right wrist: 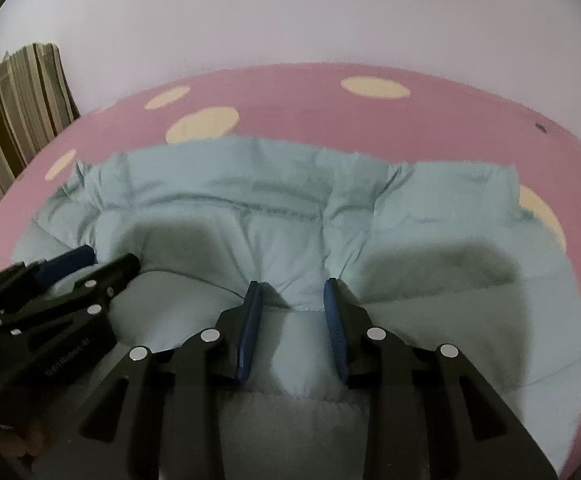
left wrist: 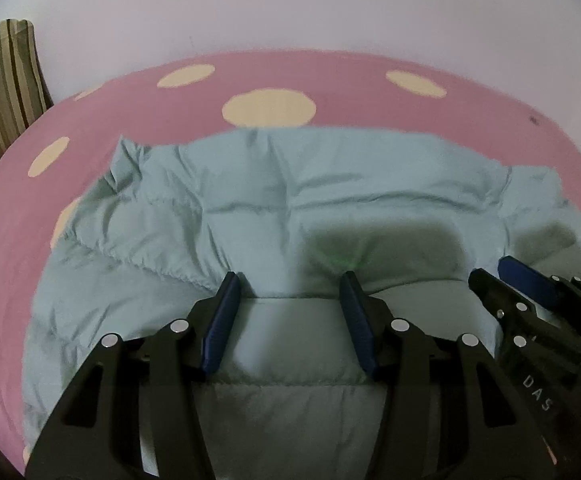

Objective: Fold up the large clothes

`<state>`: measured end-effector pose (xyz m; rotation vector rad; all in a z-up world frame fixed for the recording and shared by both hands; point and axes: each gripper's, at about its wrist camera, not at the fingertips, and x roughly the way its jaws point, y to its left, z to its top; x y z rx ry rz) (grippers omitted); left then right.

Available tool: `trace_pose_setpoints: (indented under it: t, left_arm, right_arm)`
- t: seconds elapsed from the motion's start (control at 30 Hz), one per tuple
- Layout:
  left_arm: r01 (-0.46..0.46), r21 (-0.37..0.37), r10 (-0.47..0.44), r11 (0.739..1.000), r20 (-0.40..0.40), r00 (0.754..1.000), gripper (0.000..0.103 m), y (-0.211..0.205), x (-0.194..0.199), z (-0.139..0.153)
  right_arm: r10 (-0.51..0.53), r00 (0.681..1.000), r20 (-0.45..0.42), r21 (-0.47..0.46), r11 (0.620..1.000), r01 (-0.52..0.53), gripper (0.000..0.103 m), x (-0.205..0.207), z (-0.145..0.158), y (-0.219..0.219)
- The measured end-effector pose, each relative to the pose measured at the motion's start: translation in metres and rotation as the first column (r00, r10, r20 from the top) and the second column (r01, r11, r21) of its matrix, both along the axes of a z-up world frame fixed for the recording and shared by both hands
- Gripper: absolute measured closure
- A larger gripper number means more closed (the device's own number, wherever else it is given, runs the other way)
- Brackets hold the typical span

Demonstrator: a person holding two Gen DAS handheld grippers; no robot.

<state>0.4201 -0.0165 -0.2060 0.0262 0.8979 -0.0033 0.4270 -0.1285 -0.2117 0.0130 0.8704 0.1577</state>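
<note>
You are hovering the left gripper (left wrist: 290, 280) and right gripper (right wrist: 293, 288), both spread and pinching nothing, side by side over the puffy pale-blue quilted jacket (left wrist: 250, 200) lying on the pink cream-dotted bedspread (left wrist: 330, 80); grab one shared edge evenly.

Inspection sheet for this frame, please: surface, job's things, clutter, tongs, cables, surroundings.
Surface: pink spotted bedsheet.
Job's things: light blue puffer jacket spread on it, creased.
Clutter: nothing seen.
Tongs: left tongs and right tongs both open, side by side, low over the jacket's near edge; contact with the fabric unclear.
Cables: nothing seen.
Surroundings: plain wall; striped cushion at far left.
</note>
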Motion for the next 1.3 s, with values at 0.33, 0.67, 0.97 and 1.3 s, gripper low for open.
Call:
trace_pose_setpoints:
  t: [0.33,0.67,0.97,1.3]
  left_arm:
    - [0.007,0.045,-0.009,0.999,0.025,1.0,0.05,-0.004,0.0,0.0]
    - [-0.079,0.002,0.079,0.997,0.066,0.995,0.028,0.051,-0.056,0.038]
    - [-0.301,-0.095,0.302,0.949,-0.009,0.953,0.02,0.153,-0.099,0.026]
    - [-0.273,-0.246,0.264,0.93,-0.071,0.962,0.02,0.164,-0.087,0.011]
  right_arm:
    - [-0.002,1.0,0.025,-0.03,1.0,0.002,0.07,0.002,0.001,0.004]
    - [-0.06,0.993,0.098,0.012,0.998,0.059,0.038,-0.049,0.047,-0.036]
    - [-0.211,0.976,0.044,0.049,0.977,0.209,0.034,-0.081,0.046,-0.128]
    - [-0.245,0.968,-0.055,0.099,0.963,0.249,0.028,-0.072,0.015,-0.145]
